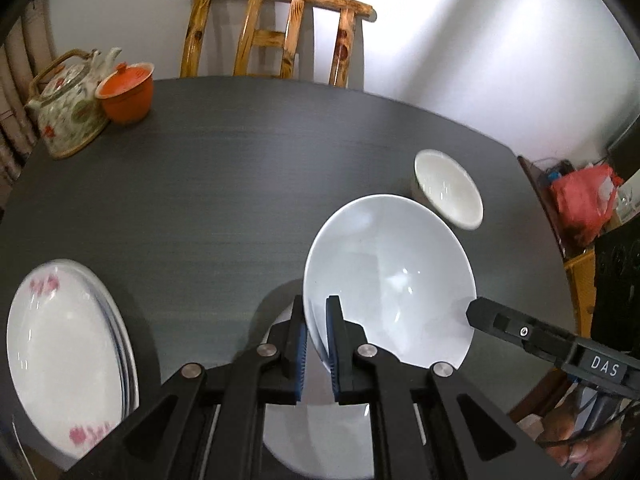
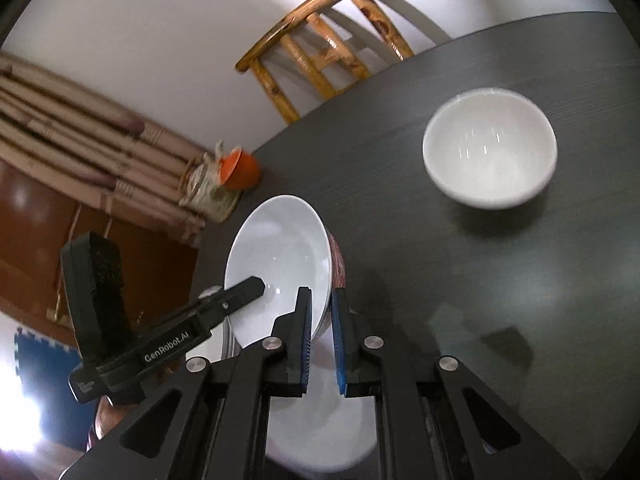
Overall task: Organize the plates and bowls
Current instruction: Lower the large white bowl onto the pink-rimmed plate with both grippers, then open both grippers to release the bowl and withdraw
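Both grippers are shut on the rim of one large white bowl (image 1: 390, 276), which has a red pattern on its outside (image 2: 339, 264) and is held tilted above the dark table (image 1: 224, 184). My left gripper (image 1: 317, 344) grips its near left rim. My right gripper (image 2: 321, 340) grips the opposite rim; one of its fingers (image 1: 496, 320) reaches in from the right. The left gripper's finger (image 2: 240, 292) shows inside the bowl (image 2: 280, 264). A small white bowl (image 1: 448, 188) stands on the table beyond, also in the right wrist view (image 2: 490, 152). A stack of white plates with pink flowers (image 1: 68, 356) lies at the left.
A flowered teapot (image 1: 68, 112) and an orange lidded cup (image 1: 128, 92) stand at the table's far left corner. A wooden chair (image 1: 276, 32) stands behind the table against the white wall. A red bag (image 1: 584, 200) lies on a shelf to the right.
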